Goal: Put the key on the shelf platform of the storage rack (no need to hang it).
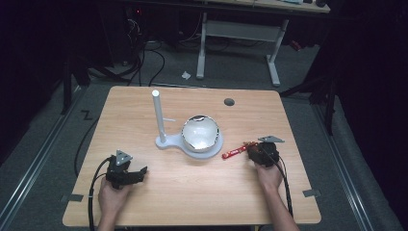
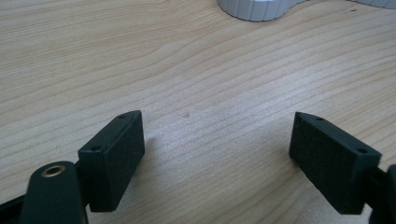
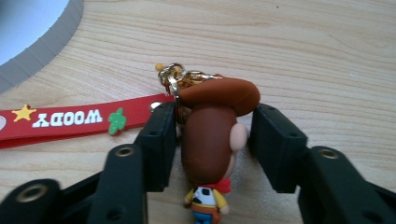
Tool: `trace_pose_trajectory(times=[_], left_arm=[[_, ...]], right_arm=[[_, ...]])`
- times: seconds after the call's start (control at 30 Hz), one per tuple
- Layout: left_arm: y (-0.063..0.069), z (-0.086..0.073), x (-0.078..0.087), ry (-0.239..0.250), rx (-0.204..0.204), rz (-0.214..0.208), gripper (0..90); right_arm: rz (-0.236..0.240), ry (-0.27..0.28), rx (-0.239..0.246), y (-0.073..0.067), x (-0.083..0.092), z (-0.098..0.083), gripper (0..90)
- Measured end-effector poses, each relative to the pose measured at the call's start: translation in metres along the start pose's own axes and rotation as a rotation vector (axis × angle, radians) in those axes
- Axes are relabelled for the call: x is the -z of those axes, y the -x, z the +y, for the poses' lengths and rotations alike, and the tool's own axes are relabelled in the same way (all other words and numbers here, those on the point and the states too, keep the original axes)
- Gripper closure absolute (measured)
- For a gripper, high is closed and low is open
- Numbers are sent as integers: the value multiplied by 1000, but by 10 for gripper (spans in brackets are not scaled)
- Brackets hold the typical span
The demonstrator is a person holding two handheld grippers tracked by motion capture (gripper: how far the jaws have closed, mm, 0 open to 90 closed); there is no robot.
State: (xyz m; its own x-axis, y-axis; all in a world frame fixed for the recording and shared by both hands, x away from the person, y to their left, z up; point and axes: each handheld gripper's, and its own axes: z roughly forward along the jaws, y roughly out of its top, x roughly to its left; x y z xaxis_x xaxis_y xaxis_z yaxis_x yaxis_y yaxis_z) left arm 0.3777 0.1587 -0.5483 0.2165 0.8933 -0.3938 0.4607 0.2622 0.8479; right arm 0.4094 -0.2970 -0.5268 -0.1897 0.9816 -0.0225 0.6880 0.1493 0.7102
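A person sits at a wooden table (image 1: 192, 192) with a two-jaw gripper in each hand. The left gripper (image 2: 217, 154) rests low over bare wood near the front left part of the table, and its jaws stand wide apart with nothing between them. At the top edge of the left gripper view shows a bit of the white stand base (image 2: 254, 9).

The right gripper (image 3: 212, 140) is at the right side of the table, and its jaws sit around a small cowboy figure keychain (image 3: 210, 140). The left jaw touches the side of the brown head; the right jaw is just beside the face, and whether it presses on it I cannot tell, so the grip is not plainly closed. The figure lies on the wood with its hat toward the far side and its feet toward the camera. A gold ring (image 3: 175, 77) joins the hat end to a red strap (image 3: 70, 121) that reads WOODY, lying flat toward the stand.

In the middle of the table the white stand carries an upright white post (image 1: 159, 115) and a shiny metal bowl (image 1: 200, 133) beside it. The red strap lies just beside the bowl's base on its right
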Motion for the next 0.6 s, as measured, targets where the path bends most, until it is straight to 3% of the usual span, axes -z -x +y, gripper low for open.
trace_pose_trajectory(times=[0.4, 0.6], left_arm=[[0, 0, 0, 1, 1, 3, 186], [0, 0, 0, 2, 2, 4, 188]], right_arm=[[28, 13, 33, 1, 1, -2, 560], [51, 34, 63, -3, 11, 0, 562]])
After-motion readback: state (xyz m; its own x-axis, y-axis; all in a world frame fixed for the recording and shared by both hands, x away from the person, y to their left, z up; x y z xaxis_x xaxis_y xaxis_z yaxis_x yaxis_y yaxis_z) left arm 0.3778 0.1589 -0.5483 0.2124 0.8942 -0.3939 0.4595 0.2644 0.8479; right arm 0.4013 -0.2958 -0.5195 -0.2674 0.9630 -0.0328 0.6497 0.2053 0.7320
